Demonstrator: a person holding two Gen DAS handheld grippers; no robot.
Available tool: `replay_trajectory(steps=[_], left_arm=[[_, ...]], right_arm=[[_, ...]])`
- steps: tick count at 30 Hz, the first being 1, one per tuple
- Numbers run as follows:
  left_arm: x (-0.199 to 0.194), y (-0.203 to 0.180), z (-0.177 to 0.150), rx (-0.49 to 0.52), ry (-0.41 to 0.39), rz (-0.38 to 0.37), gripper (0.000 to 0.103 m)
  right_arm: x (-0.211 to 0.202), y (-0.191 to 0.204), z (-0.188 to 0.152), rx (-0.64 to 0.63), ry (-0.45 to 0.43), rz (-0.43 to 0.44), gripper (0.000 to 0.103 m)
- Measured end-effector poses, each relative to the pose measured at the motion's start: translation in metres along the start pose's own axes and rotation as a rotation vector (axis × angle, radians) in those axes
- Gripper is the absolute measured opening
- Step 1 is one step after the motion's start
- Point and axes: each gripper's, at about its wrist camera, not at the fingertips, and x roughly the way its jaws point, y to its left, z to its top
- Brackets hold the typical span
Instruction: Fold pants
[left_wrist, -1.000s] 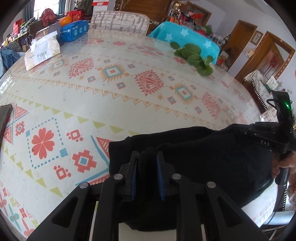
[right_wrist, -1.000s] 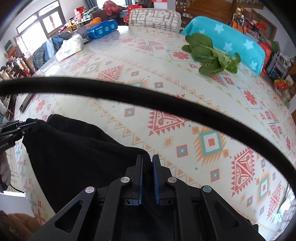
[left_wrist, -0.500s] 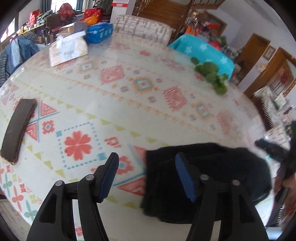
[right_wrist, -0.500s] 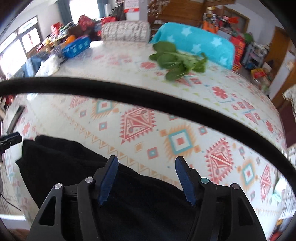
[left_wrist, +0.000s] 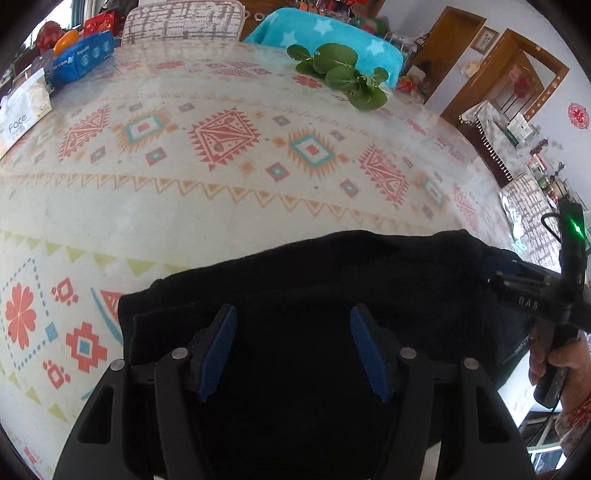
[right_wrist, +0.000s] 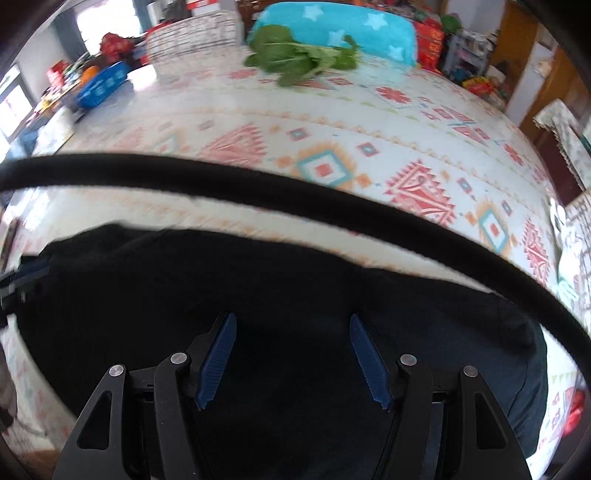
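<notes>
Black pants (left_wrist: 332, 280) lie bunched in a folded heap at the near edge of the table (left_wrist: 229, 192), on its patterned cloth of red, teal and orange diamonds. The left gripper (left_wrist: 291, 354) hangs over the near left part of the heap, its blue-padded jaws spread wide with nothing between them but the fabric below. The right gripper (right_wrist: 291, 354) sits over the right part of the pants, jaws equally wide apart and holding nothing; whether either touches the fabric cannot be told. A black cable (right_wrist: 258, 188) crosses the right wrist view. Leafy greens (left_wrist: 343, 77) rest at the far side, a tissue pack (left_wrist: 22, 114) and a blue package (left_wrist: 81, 59) at the far left.
</notes>
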Motion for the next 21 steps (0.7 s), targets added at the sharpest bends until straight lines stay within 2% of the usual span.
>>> replay_trajectory(steps=[5,7,9,11,13,17,18,21], left_arm=[[0.006,0.006,0.011,0.026,-0.021,0.006,0.063],[0.005,0.009,0.014,0.014,-0.013,-0.02,0.063],[-0.001,0.012,0.016,-0.015,-0.022,-0.039,0.063],[-0.01,0.013,0.017,-0.032,-0.043,-0.019,0.063],[-0.021,0.011,0.016,-0.044,-0.07,0.005,0.063],[-0.043,0.004,0.009,-0.068,-0.109,0.08,0.063],[-0.048,0.001,0.006,-0.075,-0.119,0.092,0.063],[-0.06,-0.012,-0.008,-0.078,-0.13,0.126,0.063]], right_arm=[[0.008,-0.006,0.01,0.044,-0.008,-0.011,0.073],[-0.01,-0.009,0.006,0.055,-0.038,0.004,0.072],[-0.038,-0.017,-0.005,0.064,-0.1,-0.041,0.074],[-0.055,-0.037,-0.02,0.097,-0.129,-0.105,0.074],[-0.056,-0.068,-0.041,0.16,-0.102,-0.145,0.074],[-0.036,-0.118,-0.084,0.277,-0.015,-0.103,0.074],[-0.039,-0.121,-0.091,0.258,-0.049,-0.079,0.074],[-0.054,-0.121,-0.096,0.24,-0.067,-0.068,0.074]])
